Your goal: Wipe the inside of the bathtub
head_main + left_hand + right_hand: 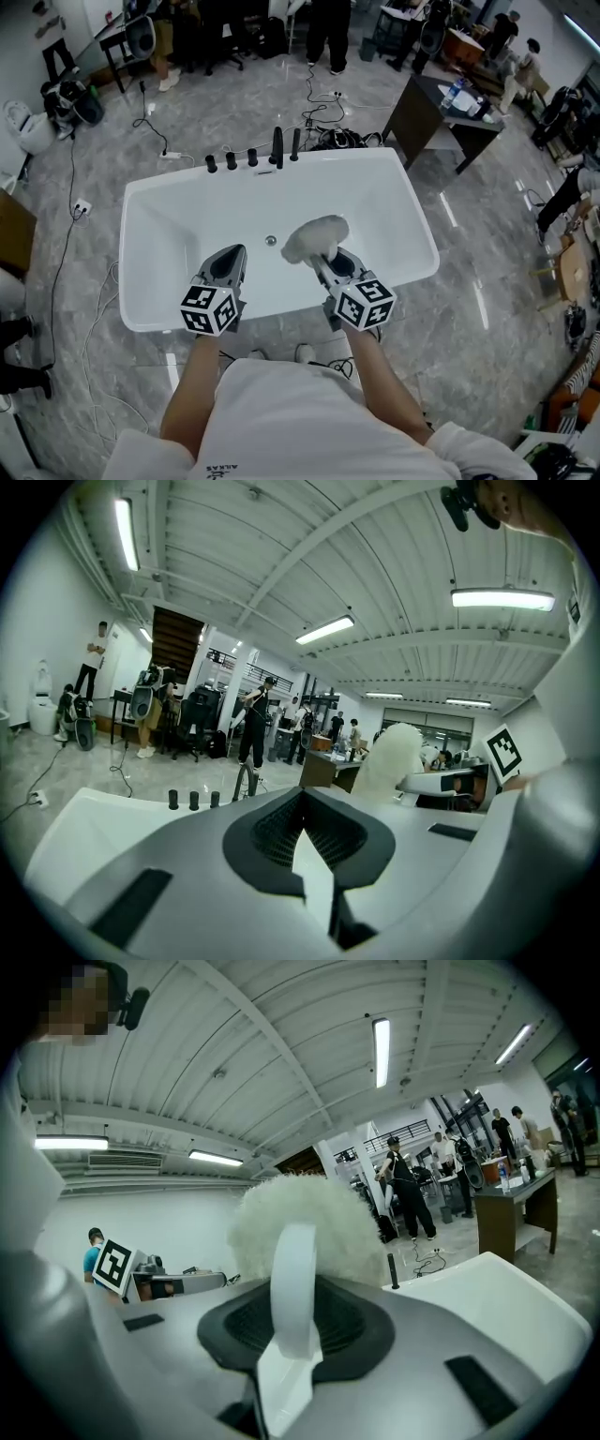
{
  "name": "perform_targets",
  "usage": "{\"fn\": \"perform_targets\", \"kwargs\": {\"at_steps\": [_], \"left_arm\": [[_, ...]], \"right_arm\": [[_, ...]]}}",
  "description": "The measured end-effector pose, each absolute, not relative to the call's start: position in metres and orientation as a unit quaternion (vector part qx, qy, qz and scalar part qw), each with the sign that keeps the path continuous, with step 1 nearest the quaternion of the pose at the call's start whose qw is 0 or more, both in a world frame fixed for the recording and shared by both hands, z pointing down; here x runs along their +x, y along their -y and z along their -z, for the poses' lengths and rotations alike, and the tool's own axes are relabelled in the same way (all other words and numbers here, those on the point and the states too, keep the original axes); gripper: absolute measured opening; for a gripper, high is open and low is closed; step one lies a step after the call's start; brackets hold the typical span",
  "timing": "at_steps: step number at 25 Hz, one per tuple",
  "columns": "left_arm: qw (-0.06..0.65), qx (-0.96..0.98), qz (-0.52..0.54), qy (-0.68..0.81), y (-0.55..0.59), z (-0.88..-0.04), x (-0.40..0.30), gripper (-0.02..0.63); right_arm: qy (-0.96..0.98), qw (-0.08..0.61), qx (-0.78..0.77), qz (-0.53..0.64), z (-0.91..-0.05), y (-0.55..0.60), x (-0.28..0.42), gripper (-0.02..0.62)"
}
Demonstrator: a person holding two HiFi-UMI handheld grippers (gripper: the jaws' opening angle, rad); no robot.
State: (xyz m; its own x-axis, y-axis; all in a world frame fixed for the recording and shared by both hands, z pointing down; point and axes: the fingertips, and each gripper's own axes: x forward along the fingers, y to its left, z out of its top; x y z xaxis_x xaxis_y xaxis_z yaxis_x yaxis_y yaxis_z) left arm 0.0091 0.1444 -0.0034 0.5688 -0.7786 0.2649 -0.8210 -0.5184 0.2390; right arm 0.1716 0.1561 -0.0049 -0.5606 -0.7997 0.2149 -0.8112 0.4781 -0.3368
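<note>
The bathtub (394, 202) is open from above, and its floor is bare around the drain (271, 241). A row of black tap fittings (253, 156) stands upright along the far rim and blocks that edge. The fluffy duster (314, 237) in the right gripper (323, 261) fills the middle. Both ends of the tub are free.

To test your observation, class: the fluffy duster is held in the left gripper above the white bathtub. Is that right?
No: the fluffy duster is held in the right gripper above the white bathtub, as the right gripper view shows.
</note>
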Motion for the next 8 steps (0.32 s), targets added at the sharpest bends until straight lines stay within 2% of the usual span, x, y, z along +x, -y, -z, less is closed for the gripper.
{"fn": "perform_targets", "kwargs": {"at_steps": [8], "left_arm": [[0.167, 0.870, -0.067, 0.459, -0.1446, -0.0038, 0.0020, 0.006]], "right_arm": [[0.857, 0.018, 0.475, -0.198, -0.0012, -0.1556, 0.1677, 0.091]]}}
